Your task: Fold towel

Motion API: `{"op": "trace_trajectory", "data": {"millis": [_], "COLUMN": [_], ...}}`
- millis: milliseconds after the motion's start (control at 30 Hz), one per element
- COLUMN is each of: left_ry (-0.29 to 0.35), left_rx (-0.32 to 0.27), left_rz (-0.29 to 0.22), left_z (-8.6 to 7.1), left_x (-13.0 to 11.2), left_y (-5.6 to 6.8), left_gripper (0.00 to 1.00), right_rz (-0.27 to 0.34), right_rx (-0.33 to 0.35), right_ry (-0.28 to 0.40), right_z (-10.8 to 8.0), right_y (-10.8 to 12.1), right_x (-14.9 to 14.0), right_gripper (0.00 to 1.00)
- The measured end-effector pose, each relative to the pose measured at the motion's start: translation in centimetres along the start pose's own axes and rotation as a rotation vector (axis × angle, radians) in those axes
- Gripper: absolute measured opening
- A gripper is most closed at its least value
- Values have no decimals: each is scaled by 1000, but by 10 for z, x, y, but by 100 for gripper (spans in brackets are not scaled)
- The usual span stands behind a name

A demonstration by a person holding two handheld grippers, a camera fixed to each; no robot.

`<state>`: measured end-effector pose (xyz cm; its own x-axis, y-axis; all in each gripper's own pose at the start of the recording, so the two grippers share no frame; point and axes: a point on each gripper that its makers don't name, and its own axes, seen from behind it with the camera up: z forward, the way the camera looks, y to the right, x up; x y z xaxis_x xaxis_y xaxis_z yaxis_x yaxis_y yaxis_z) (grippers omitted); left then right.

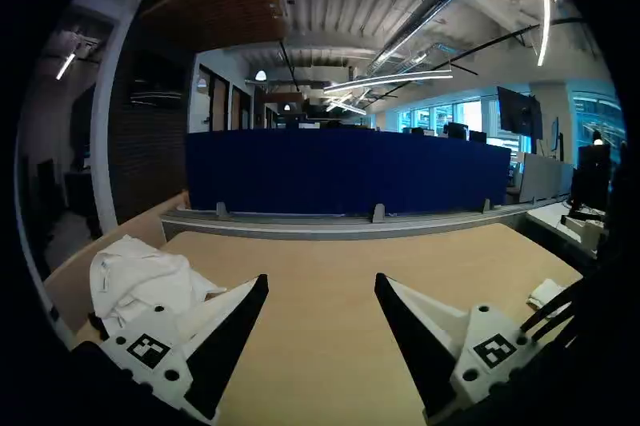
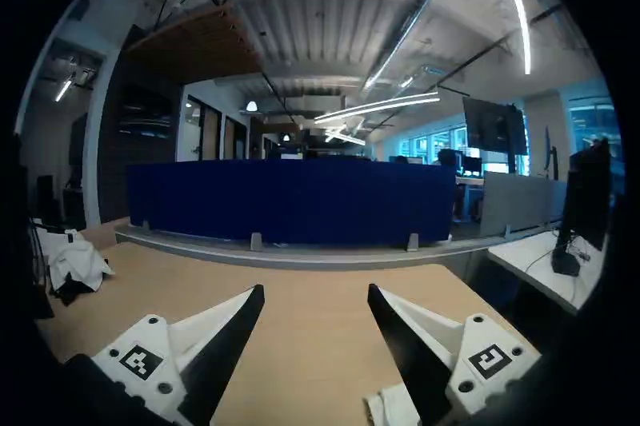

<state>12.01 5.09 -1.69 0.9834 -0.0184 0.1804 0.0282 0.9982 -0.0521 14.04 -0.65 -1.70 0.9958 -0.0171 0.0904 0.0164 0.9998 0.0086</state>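
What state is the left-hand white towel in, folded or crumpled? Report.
Crumpled: the white towel lies in a bunched, creased heap on the table.

A light wooden table [image 1: 336, 266] stretches ahead, bare across its middle. Along its far edge runs a grey rail [image 1: 320, 224] with small upright brackets, and behind that stands a long dark blue partition [image 1: 344, 170]. Overhead, a slatted wooden ceiling panel [image 1: 216, 6] hangs near exposed pipes and thin curved light strips [image 1: 392, 78]. A dark screen [image 1: 518, 112] is mounted high on the right, near bright windows [image 1: 440, 116]. In the right gripper view, a white side desk [image 2: 544, 266] carries a black monitor [image 2: 584, 194], with a grey divider [image 2: 516, 202] behind it.
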Motion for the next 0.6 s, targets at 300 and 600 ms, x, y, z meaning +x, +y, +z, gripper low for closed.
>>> {"op": "trace_trajectory", "data": {"millis": [300, 600], "left_ry": [23, 59], "left_rx": [8, 25], "left_rz": [0, 37], "left_z": [2, 9], "left_x": [-7, -31], "left_y": [-7, -13], "left_gripper": [99, 99], "right_rz": [-20, -40], "right_rx": [4, 4], "right_ry": [-16, -28], "right_z": [-2, -11], "right_y": [-16, -24], "right_x": [-3, -12], "right_gripper": [100, 100]}}
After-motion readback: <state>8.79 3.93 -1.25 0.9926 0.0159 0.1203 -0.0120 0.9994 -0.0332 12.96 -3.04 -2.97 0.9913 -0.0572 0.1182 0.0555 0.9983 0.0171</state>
